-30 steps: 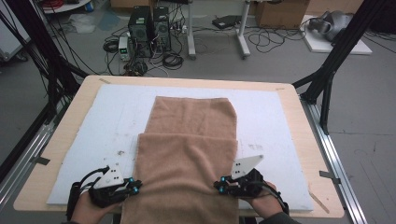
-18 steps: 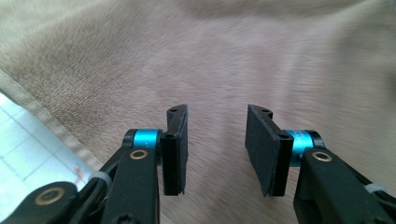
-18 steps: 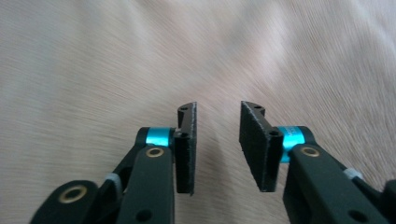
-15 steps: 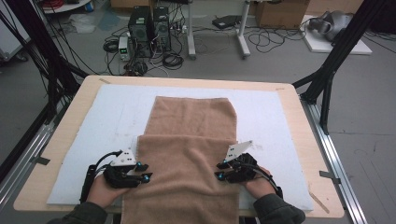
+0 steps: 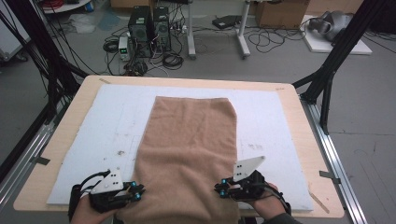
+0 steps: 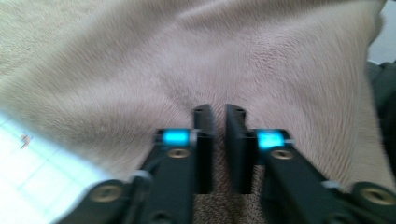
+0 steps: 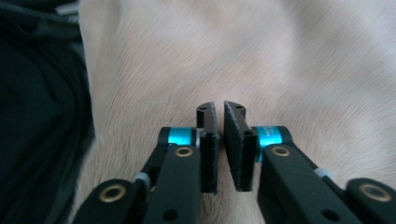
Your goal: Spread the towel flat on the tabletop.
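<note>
A tan towel [image 5: 189, 140] lies lengthwise on the white mat [image 5: 107, 121], and its near end reaches the table's front edge. My left gripper [image 5: 138, 190] is at the towel's near left side and my right gripper [image 5: 220, 190] at its near right side. In the left gripper view the jaws [image 6: 218, 112] have just been closing and pinch towel fabric [image 6: 187, 46], with creases running into the tips. In the right gripper view the jaws [image 7: 218, 108] have also just been closing, almost together on the towel [image 7: 280, 56].
The wooden table [image 5: 299, 121] carries the mat, with bare mat left and right of the towel. Black frame legs stand at both sides. Computers, cables and boxes lie on the floor beyond. Dark clothing [image 7: 42, 116] shows at the left of the right gripper view.
Half a second ago both grippers sat farther up on the towel; now they are back near the front edge. The fold line across the towel no longer shows.
</note>
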